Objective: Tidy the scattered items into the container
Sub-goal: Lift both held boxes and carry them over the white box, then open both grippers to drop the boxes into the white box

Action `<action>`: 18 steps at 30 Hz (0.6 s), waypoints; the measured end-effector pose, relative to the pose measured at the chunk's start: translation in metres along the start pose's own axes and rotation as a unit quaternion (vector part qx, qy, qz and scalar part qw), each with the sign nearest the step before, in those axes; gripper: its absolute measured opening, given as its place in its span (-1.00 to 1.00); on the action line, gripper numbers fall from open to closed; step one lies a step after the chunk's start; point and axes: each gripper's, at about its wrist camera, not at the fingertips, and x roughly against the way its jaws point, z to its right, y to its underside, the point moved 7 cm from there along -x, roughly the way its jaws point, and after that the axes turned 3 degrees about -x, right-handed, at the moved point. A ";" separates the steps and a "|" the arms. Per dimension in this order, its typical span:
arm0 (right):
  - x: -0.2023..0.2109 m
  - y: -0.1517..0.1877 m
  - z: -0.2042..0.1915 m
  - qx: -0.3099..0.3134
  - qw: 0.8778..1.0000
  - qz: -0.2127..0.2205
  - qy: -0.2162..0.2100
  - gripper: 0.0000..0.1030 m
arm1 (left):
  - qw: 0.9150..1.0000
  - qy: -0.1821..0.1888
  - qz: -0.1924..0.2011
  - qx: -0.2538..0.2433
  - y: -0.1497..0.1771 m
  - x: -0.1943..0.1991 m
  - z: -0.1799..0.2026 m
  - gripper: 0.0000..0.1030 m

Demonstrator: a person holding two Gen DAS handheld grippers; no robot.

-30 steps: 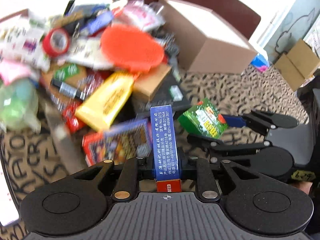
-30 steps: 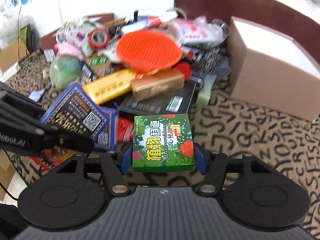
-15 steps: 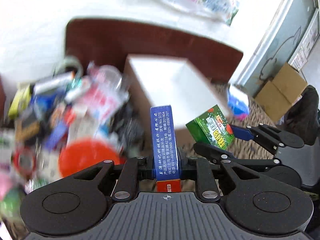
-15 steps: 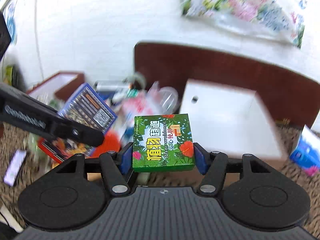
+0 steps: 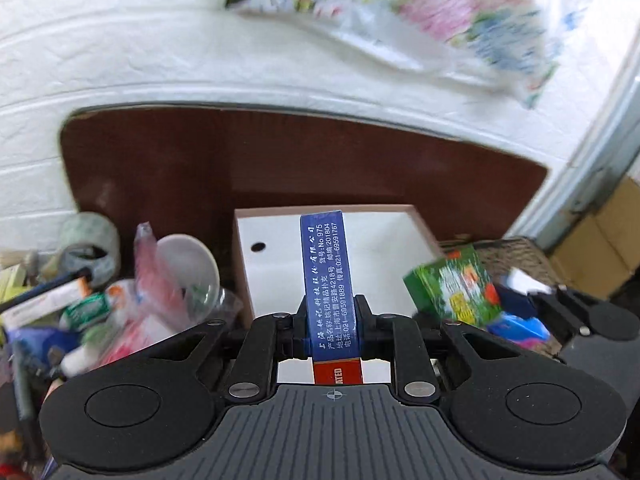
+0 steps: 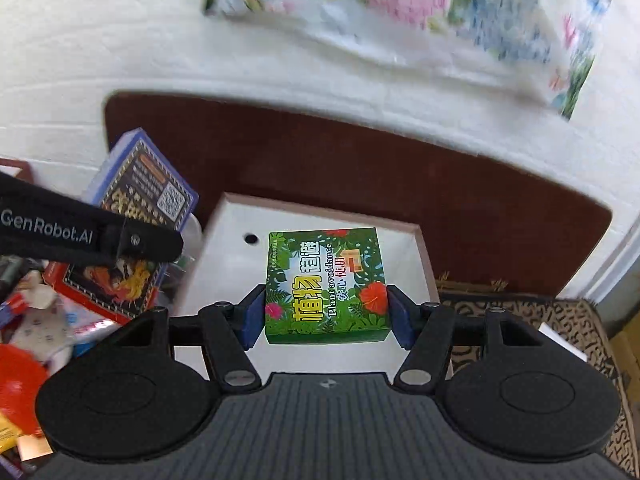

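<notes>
**Two boxes in hand over the container, a pile left to clear**

We carry two items at once. Our left gripper (image 5: 331,320) pinches a blue card box (image 5: 326,280) on edge, by its narrow sides, standing upright between the jaws. Our right gripper (image 6: 326,316) clamps a green box (image 6: 326,286) across its wider body, printed face up. Both boxes sit in front of the white container (image 6: 404,252), an open-topped box with pale walls and a small round hole in its back wall; we judge they hang above or just short of its opening, though the fisheye views do not settle which.

What we can see of the container's inside looks bare, but the held boxes hide much of the floor, so we judge the tidying to be at an early stage. The step in hand is the delivery; neither box has been let go.

Much is left. To the left of the container lies a crowded heap (image 5: 120,292): a roll of tape (image 5: 90,248), clear plastic packets, tubes, and an orange disc (image 6: 16,384) at the edge of the right wrist view. All of it rests on a patterned cloth (image 6: 560,320).
</notes>
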 end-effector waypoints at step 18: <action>-0.182 0.021 0.036 -0.028 0.993 -0.118 0.001 0.30 | 0.995 -0.060 -0.081 0.018 -0.010 -0.190 -0.022 -0.67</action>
